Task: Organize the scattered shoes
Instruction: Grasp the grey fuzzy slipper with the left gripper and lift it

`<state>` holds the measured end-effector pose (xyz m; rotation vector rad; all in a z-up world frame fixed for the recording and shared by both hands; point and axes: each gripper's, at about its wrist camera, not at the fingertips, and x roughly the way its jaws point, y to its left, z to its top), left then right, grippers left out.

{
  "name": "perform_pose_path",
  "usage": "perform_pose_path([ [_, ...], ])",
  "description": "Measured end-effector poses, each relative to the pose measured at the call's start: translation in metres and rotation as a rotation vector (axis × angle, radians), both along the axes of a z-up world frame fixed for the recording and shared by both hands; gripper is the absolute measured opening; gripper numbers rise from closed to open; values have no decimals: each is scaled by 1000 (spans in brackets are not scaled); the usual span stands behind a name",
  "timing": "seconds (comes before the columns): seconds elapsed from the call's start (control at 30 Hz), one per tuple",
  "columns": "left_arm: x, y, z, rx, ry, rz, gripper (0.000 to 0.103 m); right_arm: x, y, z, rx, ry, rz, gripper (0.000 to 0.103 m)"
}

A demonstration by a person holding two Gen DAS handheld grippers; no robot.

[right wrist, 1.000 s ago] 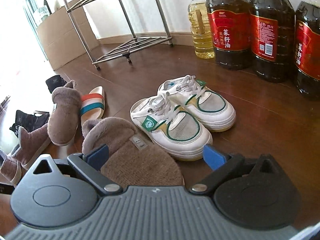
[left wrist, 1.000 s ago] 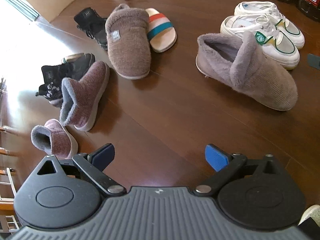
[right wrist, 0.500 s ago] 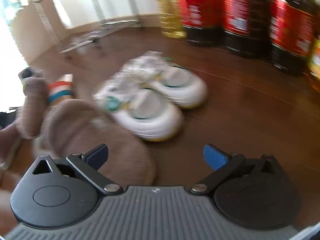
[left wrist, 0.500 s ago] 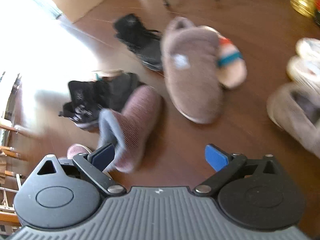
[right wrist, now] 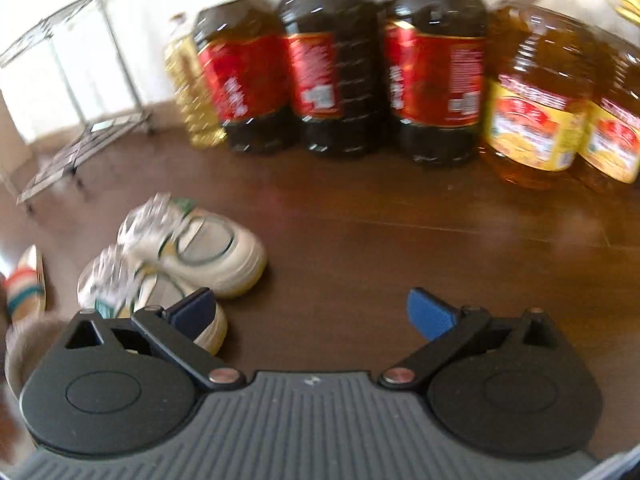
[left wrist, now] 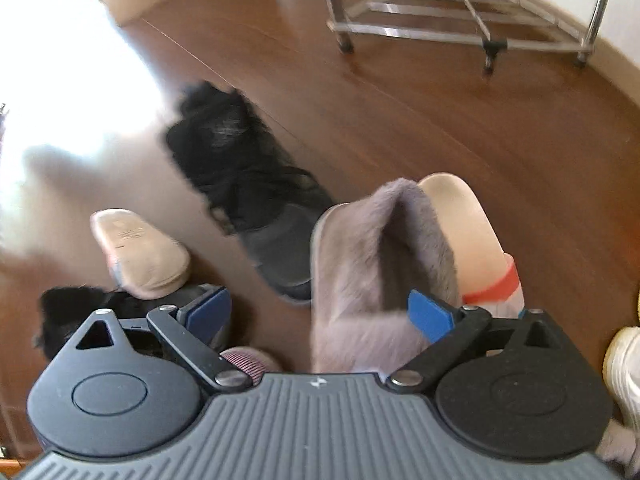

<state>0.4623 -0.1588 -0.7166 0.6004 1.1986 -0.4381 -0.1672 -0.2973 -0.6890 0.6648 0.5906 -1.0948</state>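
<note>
In the left wrist view my left gripper (left wrist: 320, 314) is open, low over a grey-brown fluffy slipper (left wrist: 372, 256) whose heel sits between the fingers, untouched. A striped slide sandal (left wrist: 468, 232) lies against its right side. A black sneaker (left wrist: 240, 168) lies behind it, and a second black shoe (left wrist: 64, 312) with a beige insole (left wrist: 140, 252) sits at the left. In the right wrist view my right gripper (right wrist: 312, 314) is open above bare floor, with a pair of white sneakers (right wrist: 192, 248) to its left.
A metal rack (left wrist: 460, 20) stands on the wooden floor at the back. Several large oil bottles (right wrist: 332, 72) line the wall ahead of the right gripper. A pink slipper toe (left wrist: 244, 360) shows under the left gripper. Bright glare covers the floor at far left.
The left gripper swung forward and left, closing in on the fluffy slipper and black sneaker. The right gripper swung right, toward the bottles, leaving the white sneakers at the left. Both stayed open.
</note>
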Motion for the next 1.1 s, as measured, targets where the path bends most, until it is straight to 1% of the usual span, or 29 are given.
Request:
perform_pose_path([
  [0.03,3,-2,-10,17,25,10,79,-4,0,0,11,-7,-14,102],
  [0.1,9,-5,-29,52,75,29,63,-7,2,-3,28,-1,-18,102],
  [0.13,12,-6,-38,70,100,39,41,-7,2,-5,32,4,-16,102],
  [0.17,12,-3,-46,103,75,49,22,-6,3,-7,38,9,-13,102],
  [0.2,11,2,-54,137,43,60,20,-4,4,-11,50,16,-1,102],
  [0.23,10,11,-55,122,33,69,17,-3,6,-15,63,24,12,102],
  [0.27,10,20,-53,95,45,91,15,-1,7,-19,73,30,24,102],
  [0.33,10,38,-48,39,73,138,15,2,10,-19,78,16,53,102],
  [0.37,-4,49,-45,28,112,150,15,3,10,-19,75,12,63,102],
  [0.5,-65,91,-33,-10,283,189,17,3,8,-19,73,-28,75,102],
  [0.63,-127,132,-21,-47,453,228,22,1,8,-17,78,-88,87,102],
  [0.67,-142,143,-18,-57,496,238,24,2,10,-16,75,-96,102,102],
  [0.7,-165,147,-21,-62,558,237,26,3,14,-15,69,-98,125,102],
  [0.73,-187,149,-26,-62,632,236,30,4,17,-14,63,-99,147,102],
  [0.77,-208,151,-29,-54,705,227,31,6,20,-13,56,-100,172,102],
  [0.8,-223,153,-25,-44,724,204,31,7,24,-12,44,-97,200,102],
  [0.83,-238,155,-19,-35,736,179,31,7,27,-11,36,-95,218,102],
  [0.87,-253,158,-13,-26,748,154,34,9,39,-7,7,-87,286,102],
  [0.9,-262,161,-2,-26,724,130,39,9,47,-6,-11,-89,340,102],
  [0.97,-278,168,21,-29,667,84,60,12,64,-5,-38,-84,455,102],
  [1.0,-289,176,41,-40,612,61,65,14,72,-5,-47,-80,509,102],
  [1.03,-299,185,59,-61,557,39,72,15,78,-6,-46,-80,543,102],
  [1.07,-307,197,73,-73,512,29,76,22,99,-10,-34,-80,676,102],
  [1.1,-311,200,82,-76,486,26,78,29,113,-14,-12,-74,764,102],
])
